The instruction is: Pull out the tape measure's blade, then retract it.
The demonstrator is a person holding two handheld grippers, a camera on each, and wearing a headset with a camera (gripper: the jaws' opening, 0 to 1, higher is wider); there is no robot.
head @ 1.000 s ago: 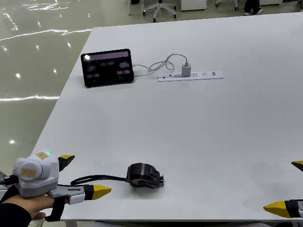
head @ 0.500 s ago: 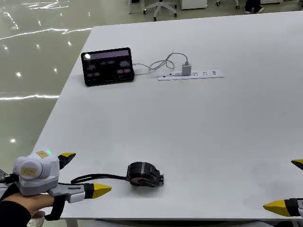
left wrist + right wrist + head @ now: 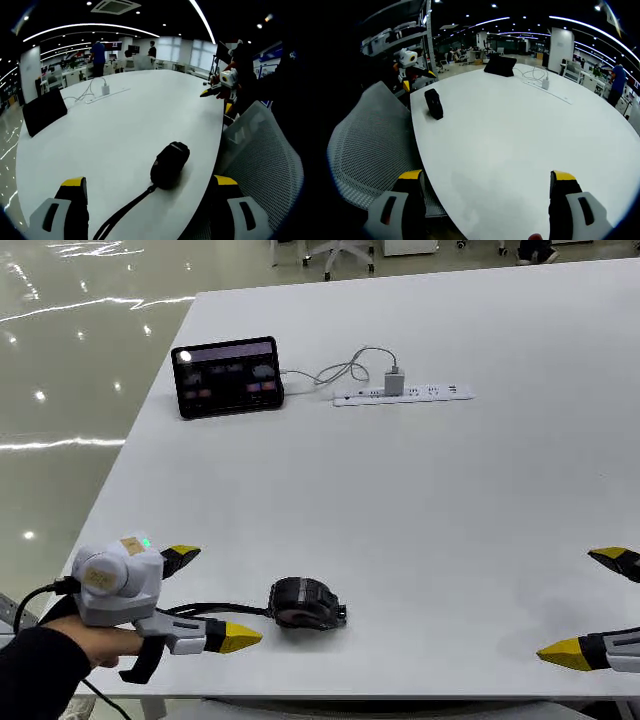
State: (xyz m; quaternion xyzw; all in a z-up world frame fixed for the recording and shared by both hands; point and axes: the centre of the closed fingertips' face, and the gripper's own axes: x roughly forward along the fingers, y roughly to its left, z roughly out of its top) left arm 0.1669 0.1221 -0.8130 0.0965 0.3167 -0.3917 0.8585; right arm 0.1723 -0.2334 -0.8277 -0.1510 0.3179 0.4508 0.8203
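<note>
- Head view — the tape measure [image 3: 306, 603] lies on the white table [image 3: 420, 500], close to the near edge. Its black strap [image 3: 215, 610] trails from it toward my left gripper [image 3: 218, 595], which sits just left of the tape measure with its jaws spread wide and nothing between them. My right gripper [image 3: 580, 603] is well off to the tape measure's right, also spread and empty. Far beyond the tape measure stand a tablet [image 3: 227, 378] and a power strip [image 3: 403, 394].
- Left gripper view — the tape measure [image 3: 170, 164] lies just ahead of my yellow-tipped jaws, touching neither. A mesh chair [image 3: 260, 160] is beside it.
- Right gripper view — the tape measure [image 3: 434, 103] sits well apart from my open jaws, with the left gripper [image 3: 415, 75] just past it.
</note>
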